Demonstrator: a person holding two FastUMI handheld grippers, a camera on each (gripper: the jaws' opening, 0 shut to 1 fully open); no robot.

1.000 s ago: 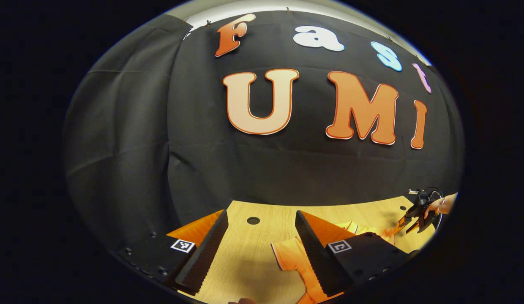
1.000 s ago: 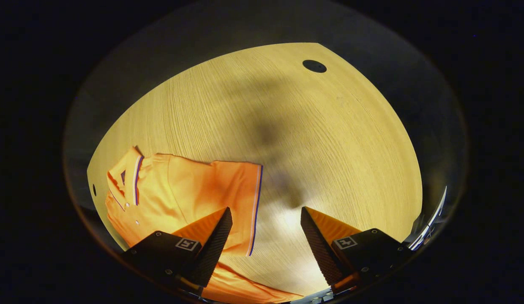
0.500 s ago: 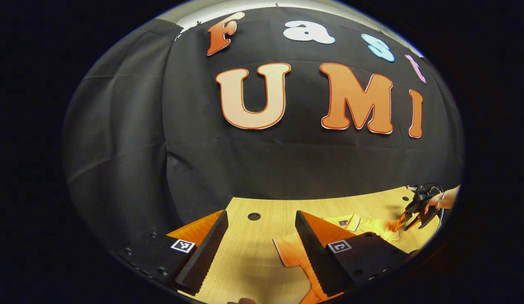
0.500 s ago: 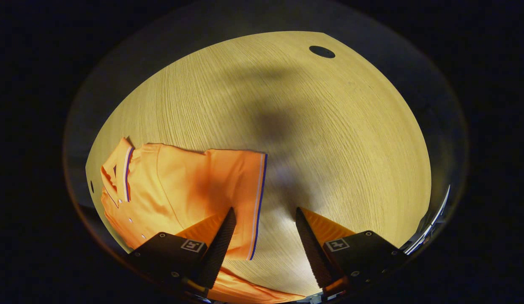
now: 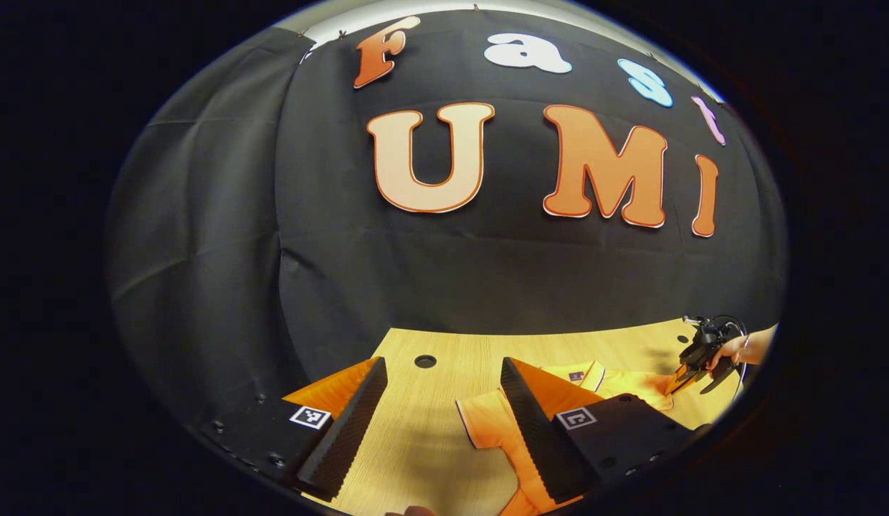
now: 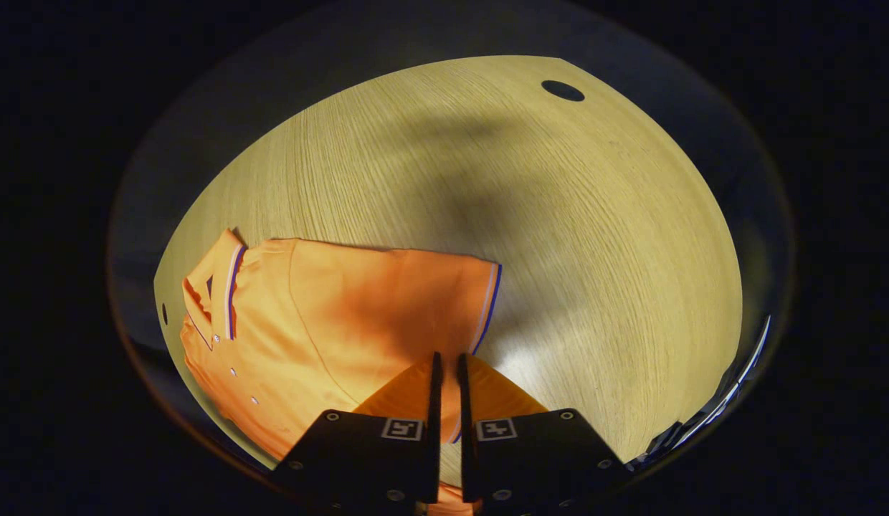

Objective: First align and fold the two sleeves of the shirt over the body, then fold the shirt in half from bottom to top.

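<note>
Orange polo shirt (image 6: 322,322) lies flat on the wooden table (image 6: 559,236). Right gripper (image 6: 447,373) is clenched on the shirt's sleeve edge (image 6: 487,304). Left gripper (image 5: 441,401) hovers spread wide beside the shirt's other sleeve (image 5: 487,426).

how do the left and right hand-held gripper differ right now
The left hand-held gripper has its fingers spread wide over bare table, beside one sleeve. The right hand-held gripper has its fingers nearly together at the striped cuff of the other sleeve; whether they pinch the fabric is unclear. Both work the same orange shirt.
</note>
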